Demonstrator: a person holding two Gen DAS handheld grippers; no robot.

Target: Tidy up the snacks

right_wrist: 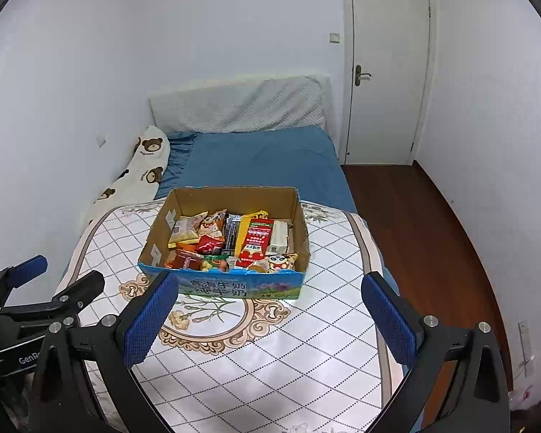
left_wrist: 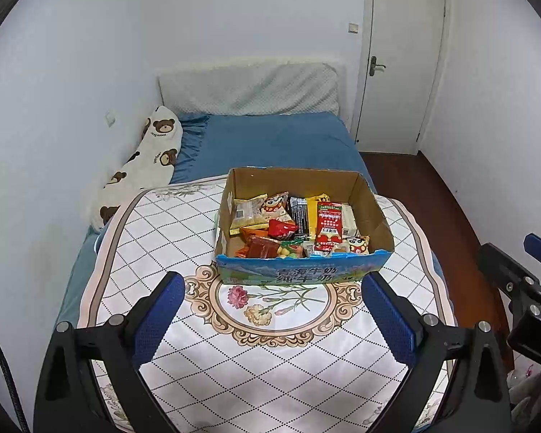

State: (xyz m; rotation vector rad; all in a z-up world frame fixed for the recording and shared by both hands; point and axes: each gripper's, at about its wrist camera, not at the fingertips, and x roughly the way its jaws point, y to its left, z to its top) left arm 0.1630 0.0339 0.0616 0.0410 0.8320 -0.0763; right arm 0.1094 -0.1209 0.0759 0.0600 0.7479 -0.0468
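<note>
An open cardboard box [left_wrist: 373,213] [right_wrist: 234,198] with a blue printed front stands on a white quilted mat on the bed. It is filled with several snack packets [left_wrist: 295,223] [right_wrist: 234,238] in red, yellow, orange and black. My left gripper [left_wrist: 272,285] is open just in front of the box, with nothing between its blue pads. My right gripper [right_wrist: 268,288] is open too, at the box's near edge, and holds nothing. In the left wrist view the right gripper's fingers [left_wrist: 539,247] show at the right edge. In the right wrist view the left gripper's fingers [right_wrist: 29,267] show at the left.
The quilted mat [left_wrist: 169,238] [right_wrist: 328,310] covers the near half of a bed with a blue sheet [left_wrist: 277,140] [right_wrist: 263,155]. A bear-print pillow [left_wrist: 151,158] lies along the left wall. A shut white door [right_wrist: 389,72] and dark wood floor [right_wrist: 422,223] are to the right.
</note>
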